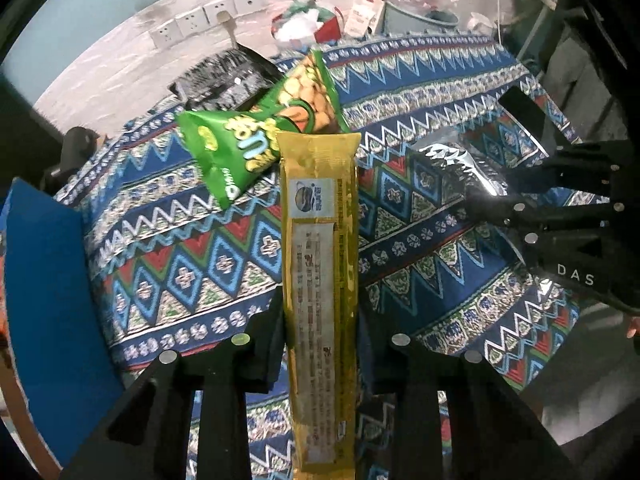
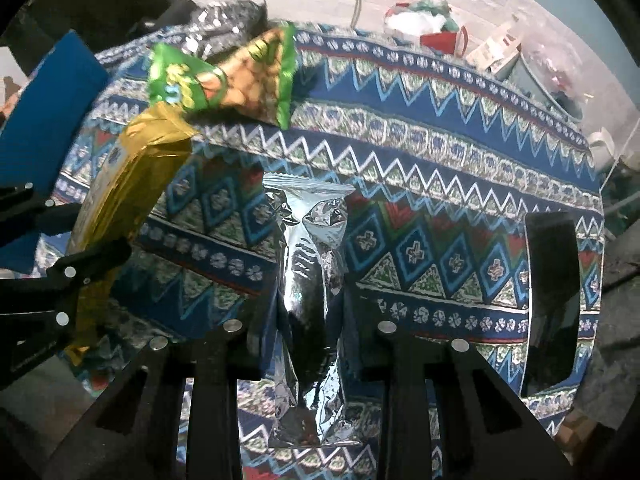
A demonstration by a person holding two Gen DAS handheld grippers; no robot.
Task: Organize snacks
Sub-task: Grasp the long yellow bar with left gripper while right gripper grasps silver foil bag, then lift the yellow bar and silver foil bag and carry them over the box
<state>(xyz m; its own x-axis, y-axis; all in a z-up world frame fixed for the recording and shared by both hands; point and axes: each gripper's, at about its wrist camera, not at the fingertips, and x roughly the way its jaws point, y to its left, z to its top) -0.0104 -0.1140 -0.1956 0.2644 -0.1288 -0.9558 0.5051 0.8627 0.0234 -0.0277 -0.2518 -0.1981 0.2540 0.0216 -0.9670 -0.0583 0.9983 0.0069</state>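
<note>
Left wrist view first: the left gripper (image 1: 320,344) is clamping a long gold packet (image 1: 318,280) between its fingers, jaws narrowed onto the wrapper, the packet pointing straight ahead over the patterned tablecloth (image 1: 192,248). Just beyond the gold packet's far end a green snack bag (image 1: 260,132) is lying on the cloth, with a black bag (image 1: 228,80) behind it, partly under it. To the right of the gold packet the right gripper (image 1: 480,200) is coming into shot, pinching a silver foil bag (image 1: 460,160).

Over to the right wrist view: the right gripper (image 2: 308,344) is gripping the silver foil bag (image 2: 308,280) around its middle, fingers closed in tight on the crinkled foil. Left of the foil bag the gold packet (image 2: 128,184) is slanting up out of the left gripper (image 2: 92,264). The green snack bag (image 2: 224,76) is sitting beyond the gold packet's tip, the black bag (image 2: 224,16) behind it.
</note>
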